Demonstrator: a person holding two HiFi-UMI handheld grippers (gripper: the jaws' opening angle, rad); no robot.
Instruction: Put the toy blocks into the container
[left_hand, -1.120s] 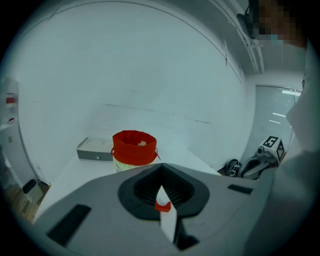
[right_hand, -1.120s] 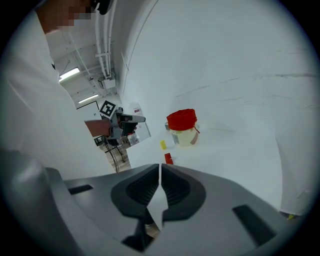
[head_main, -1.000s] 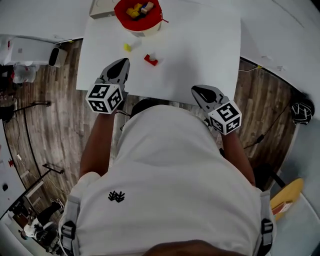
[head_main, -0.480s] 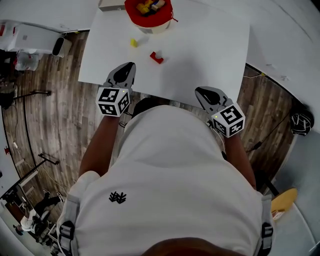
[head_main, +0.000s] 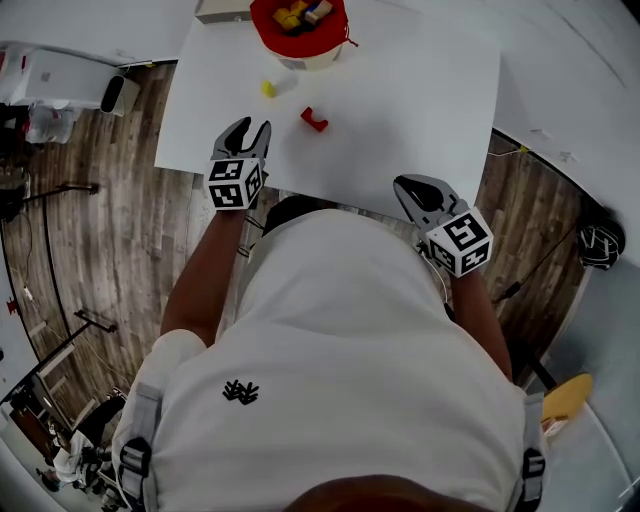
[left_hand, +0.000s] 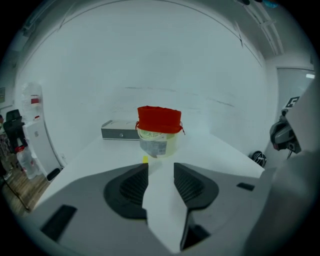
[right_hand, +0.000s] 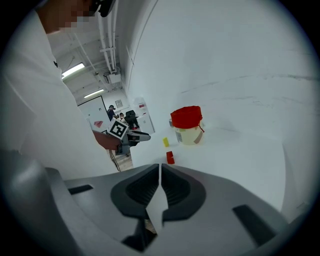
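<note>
A tub with a red liner (head_main: 298, 25) stands at the white table's (head_main: 410, 90) far edge and holds several coloured blocks. A yellow block (head_main: 268, 88) and a red block (head_main: 314, 120) lie loose in front of it. My left gripper (head_main: 250, 128) hovers over the table's near left edge, short of the yellow block (left_hand: 145, 159). Its jaws are opening, with nothing between them. In the left gripper view the tub (left_hand: 158, 131) is straight ahead. My right gripper (head_main: 405, 185) is at the near right edge, shut and empty. Its own view shows the red block (right_hand: 170, 158) and the tub (right_hand: 187, 125) ahead.
A flat grey box (head_main: 222, 10) lies left of the tub at the far edge. Wooden floor surrounds the table, with a white appliance (head_main: 60, 75) to the left and a black object (head_main: 603, 222) on the floor at right.
My left gripper has moved forward over the table edge towards the loose blocks, and its jaws have parted. The right gripper has hardly moved.
</note>
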